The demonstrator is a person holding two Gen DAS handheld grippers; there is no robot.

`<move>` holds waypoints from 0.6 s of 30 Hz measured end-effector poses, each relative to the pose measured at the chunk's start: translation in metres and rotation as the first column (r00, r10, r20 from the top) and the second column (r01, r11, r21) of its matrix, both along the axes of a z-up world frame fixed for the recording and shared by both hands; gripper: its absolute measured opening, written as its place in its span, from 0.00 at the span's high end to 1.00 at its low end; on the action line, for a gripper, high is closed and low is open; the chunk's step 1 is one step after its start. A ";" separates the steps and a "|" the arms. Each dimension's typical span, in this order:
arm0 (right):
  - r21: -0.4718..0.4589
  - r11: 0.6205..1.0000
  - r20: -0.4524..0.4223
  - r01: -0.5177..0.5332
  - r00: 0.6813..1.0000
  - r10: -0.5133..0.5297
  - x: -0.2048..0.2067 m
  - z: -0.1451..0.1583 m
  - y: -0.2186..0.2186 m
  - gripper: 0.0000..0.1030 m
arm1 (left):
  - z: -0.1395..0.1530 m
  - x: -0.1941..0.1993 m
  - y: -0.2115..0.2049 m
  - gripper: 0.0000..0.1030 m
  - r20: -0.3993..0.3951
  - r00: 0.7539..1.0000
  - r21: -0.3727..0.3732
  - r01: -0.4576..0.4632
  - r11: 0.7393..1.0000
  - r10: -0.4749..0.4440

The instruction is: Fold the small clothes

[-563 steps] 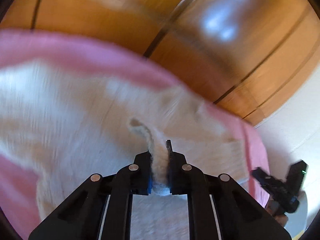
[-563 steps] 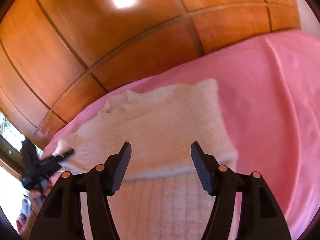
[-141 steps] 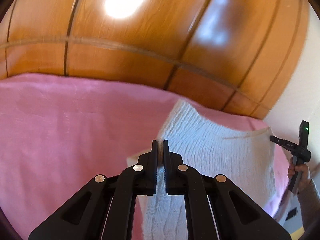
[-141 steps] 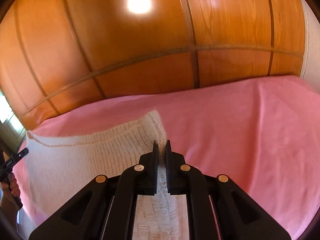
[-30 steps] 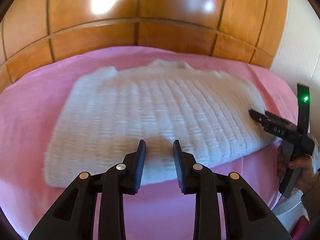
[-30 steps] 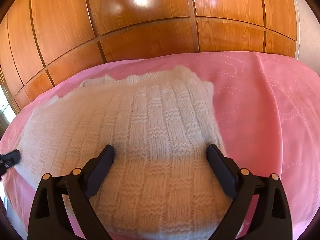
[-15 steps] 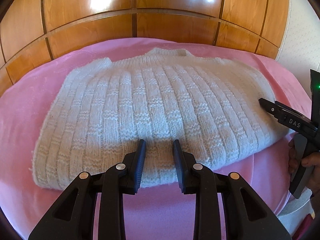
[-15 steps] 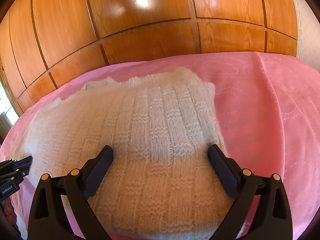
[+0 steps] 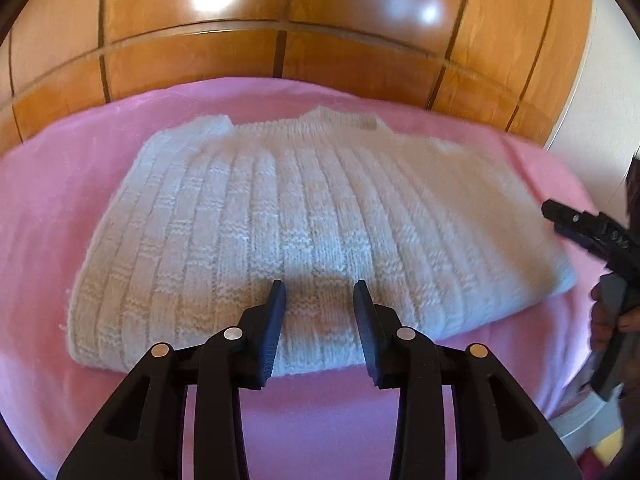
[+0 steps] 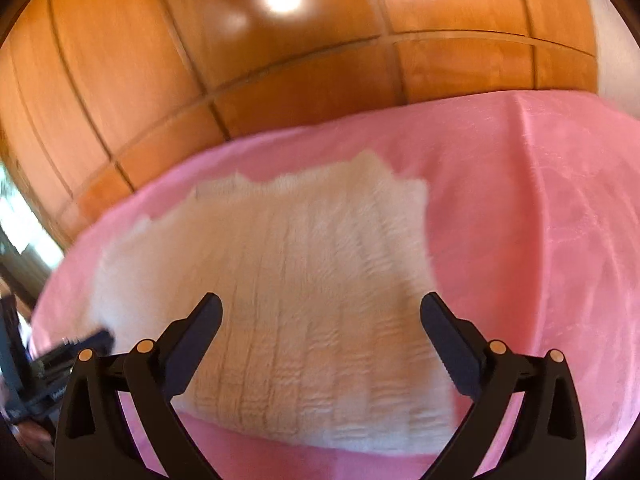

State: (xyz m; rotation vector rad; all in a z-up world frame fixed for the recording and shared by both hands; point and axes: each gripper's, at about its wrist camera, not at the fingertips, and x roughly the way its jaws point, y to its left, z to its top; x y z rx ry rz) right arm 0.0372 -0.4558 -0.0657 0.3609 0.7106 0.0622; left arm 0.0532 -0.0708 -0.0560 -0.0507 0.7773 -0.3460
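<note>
Left wrist view is taking in a wall of glossy wooden panels standing behind a pink bed cover, which is spreading across most of the frame. Lying flat on that cover is a white knitted sweater, folded into a broad rectangle with its ribbed collar turned toward the panels and its long folded edge facing the camera. At the right rim, a pale wall is meeting the woodwork.

Hovering over the near edge of the sweater is the left tool; its jaws are opening, with nothing between them and only the knit and its shadow lying below. At the far right of the same view the right tool is showing from the side, with a hand wrapping its handle, and its tips are standing just beside the sweater's right end, apart from the wool.

Right wrist view, somewhat blurred, is showing the same panels and pink cover, with the sweater running away from the camera toward the woodwork. Here the right tool is standing wide apart, released, its two fingers straddling the sweater's near end without pressing on it. At the lower left edge the left tool is appearing as a dark blurred shape by the sweater's side.
</note>
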 end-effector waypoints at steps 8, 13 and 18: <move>0.159 0.983 -0.084 0.092 0.993 -0.079 0.044 -0.024 -0.054 0.20 | 0.008 0.009 0.039 0.67 0.004 0.997 -0.021 -0.081 0.997 0.081; 0.204 0.979 -0.135 0.013 0.991 0.015 0.043 -0.042 -0.051 0.22 | 0.001 0.015 0.060 0.67 -0.019 0.992 -0.019 -0.124 0.992 0.123; 0.242 0.964 -0.159 -0.109 0.976 0.150 0.010 -0.043 -0.034 0.25 | -0.001 0.017 0.058 0.67 -0.007 0.995 -0.001 -0.097 0.995 0.097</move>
